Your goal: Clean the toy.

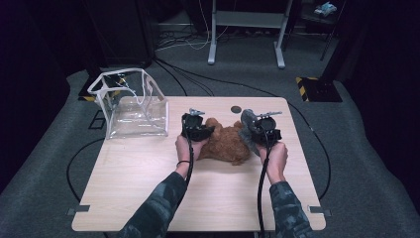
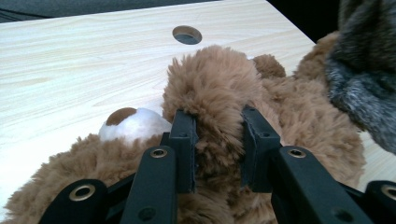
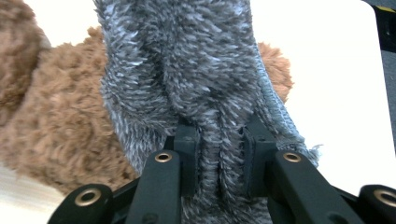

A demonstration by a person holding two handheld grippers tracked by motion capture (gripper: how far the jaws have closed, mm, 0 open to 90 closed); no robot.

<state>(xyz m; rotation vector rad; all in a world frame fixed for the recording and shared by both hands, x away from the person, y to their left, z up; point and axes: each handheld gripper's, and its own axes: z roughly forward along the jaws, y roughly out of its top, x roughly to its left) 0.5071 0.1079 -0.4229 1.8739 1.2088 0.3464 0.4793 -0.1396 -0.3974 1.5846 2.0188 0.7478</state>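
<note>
The left gripper [image 2: 217, 144] pinches a tuft of the brown teddy bear [image 1: 225, 143] lying mid-tabletop [image 1: 148, 168], and the right gripper [image 3: 219, 158] clamps a fold of grey furry cloth [image 3: 196, 70] draped at the bear's right side. Both grips catch only pile, so a tug could let the fur slip free or drag the bear along. The clear bag [image 1: 131, 106] at the far left corner looks empty.

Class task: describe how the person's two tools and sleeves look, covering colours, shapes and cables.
The left tool and right tool are black, each with two flat jaws, brass-ringed rivets, a grey plate on top and a trailing black cable. The sleeves are dark camouflage.
</note>
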